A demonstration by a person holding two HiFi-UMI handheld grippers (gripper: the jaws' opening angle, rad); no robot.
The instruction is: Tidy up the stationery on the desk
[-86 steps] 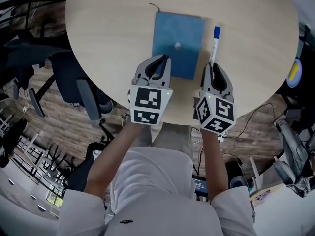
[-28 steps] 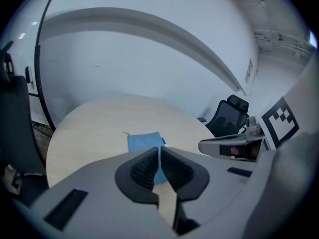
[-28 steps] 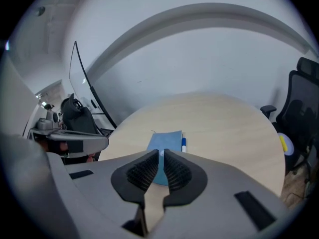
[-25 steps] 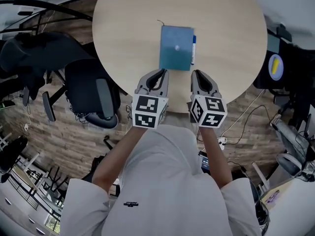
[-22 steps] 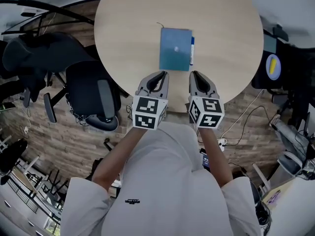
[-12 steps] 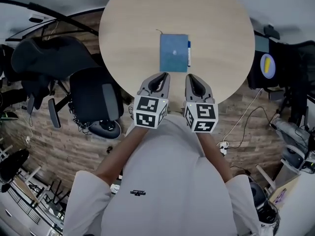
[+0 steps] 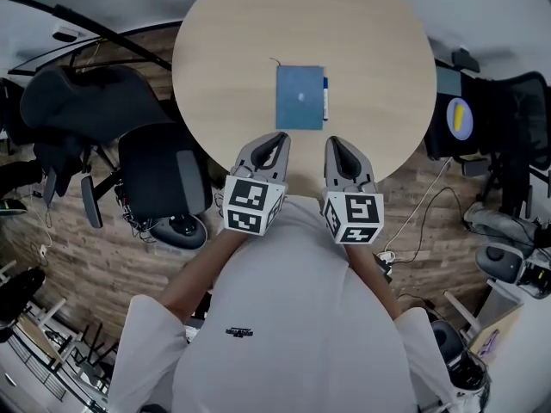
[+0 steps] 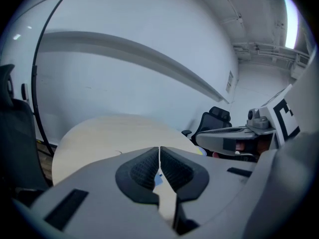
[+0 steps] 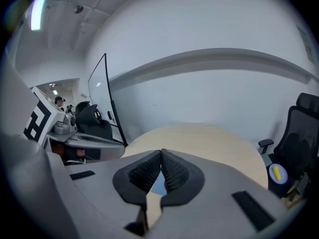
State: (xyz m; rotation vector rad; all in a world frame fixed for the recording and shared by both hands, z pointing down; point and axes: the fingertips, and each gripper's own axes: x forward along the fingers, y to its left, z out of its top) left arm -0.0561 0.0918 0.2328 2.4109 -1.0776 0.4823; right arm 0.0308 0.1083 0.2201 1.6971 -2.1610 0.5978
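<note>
A blue notebook point(image 7: 300, 97) lies near the middle of the round wooden table point(image 7: 232, 50). A pen point(image 7: 325, 98) with a blue cap lies along the notebook's right edge, touching it. My left gripper point(image 7: 278, 138) and right gripper point(image 7: 334, 144) hang side by side at the table's near edge, well short of the notebook. Both are shut with nothing between their jaws. In the left gripper view the shut gripper point(image 8: 159, 149) hides most of the notebook point(image 8: 158, 179). The right gripper point(image 9: 161, 152) shows a sliver of the notebook point(image 9: 158, 185) below its tips.
Black office chairs point(image 7: 159, 175) stand left of the table on the wood floor. Another chair with a yellow disc point(image 7: 460, 117) is at the right, also seen as a disc point(image 9: 277, 174) in the right gripper view. Cables point(image 7: 430, 205) trail on the floor right.
The head view has pulled back and up, so table and notebook look smaller. Both grippers have drawn back to the table's near edge. The pen, earlier apart at the right, lies against the notebook.
</note>
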